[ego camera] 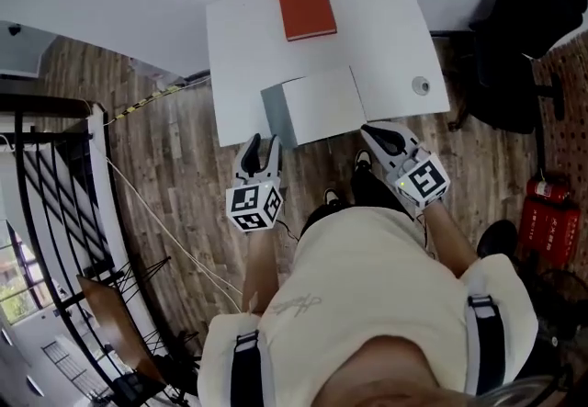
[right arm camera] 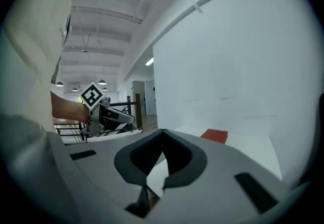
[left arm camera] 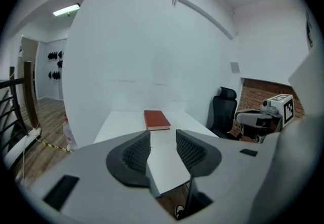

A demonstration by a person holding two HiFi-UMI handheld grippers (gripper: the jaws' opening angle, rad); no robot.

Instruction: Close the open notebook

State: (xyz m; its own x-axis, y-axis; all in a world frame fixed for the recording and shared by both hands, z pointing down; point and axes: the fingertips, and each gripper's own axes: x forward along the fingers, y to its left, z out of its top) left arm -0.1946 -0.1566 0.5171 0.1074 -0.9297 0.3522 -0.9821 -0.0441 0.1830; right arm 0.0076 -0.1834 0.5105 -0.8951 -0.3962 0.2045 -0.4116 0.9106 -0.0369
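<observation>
You face a red book [ego camera: 306,7], a white table [ego camera: 239,38] and a notebook [ego camera: 322,104] that is white with a grey-blue side. Your left gripper [ego camera: 261,143] and right gripper [ego camera: 378,132] are pale grey with black pads and black-and-white square markers. The floor [ego camera: 175,157] is brown wood plank.

no text, label, brand, number or sign can be read anywhere; a faint mark printed on the shirt [ego camera: 294,306] is too small to be made out.
</observation>
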